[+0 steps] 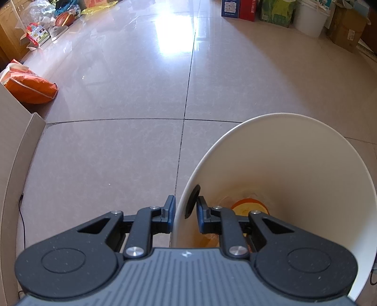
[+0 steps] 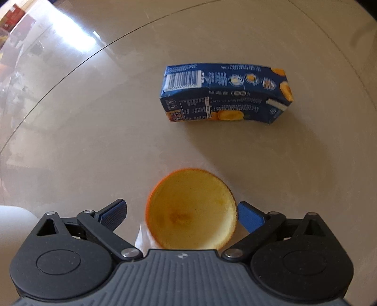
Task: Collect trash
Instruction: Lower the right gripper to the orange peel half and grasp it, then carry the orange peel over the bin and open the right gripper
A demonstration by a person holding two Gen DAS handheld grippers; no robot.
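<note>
Orange peel (image 2: 192, 211), a hollow half shell with its pale inside facing the camera, is sitting between the spread fingers of the right gripper (image 2: 181, 211). The jaws are standing wide, the blue pads (image 2: 249, 217) lying just outside the peel's rim on either side; whether either pad is touching the rim cannot be told. A bit of white tissue (image 2: 141, 237) is showing under the peel's near left edge. Farther off and slightly to the right, a blue juice carton (image 2: 226, 91) is lying on its side on the glass-topped table (image 2: 94, 141), well apart from the peel, with nothing between the two. A white rounded shape is showing at the near left edge of the right wrist view, too little of it to name.

In the left wrist view, the left gripper (image 1: 186, 215) is pinching the wall of a white bin (image 1: 294, 169): one finger is sitting outside the rim and the other inside, with the jaws drawn narrow around the thin plastic beside a dark hole in the wall. Deep inside the bin, another orange scrap (image 1: 249, 206) is lying at the bottom, partly hidden by the inner finger. The bin is hanging over a pale tiled floor (image 1: 117, 94). At the left, a cardboard edge (image 1: 18, 146) is standing near, an orange bag (image 1: 30, 87) is lying farther off, and a basketball (image 1: 64, 18) is resting among clutter at the far left. Boxes and a white bucket (image 1: 311, 17) are lining the far right.
</note>
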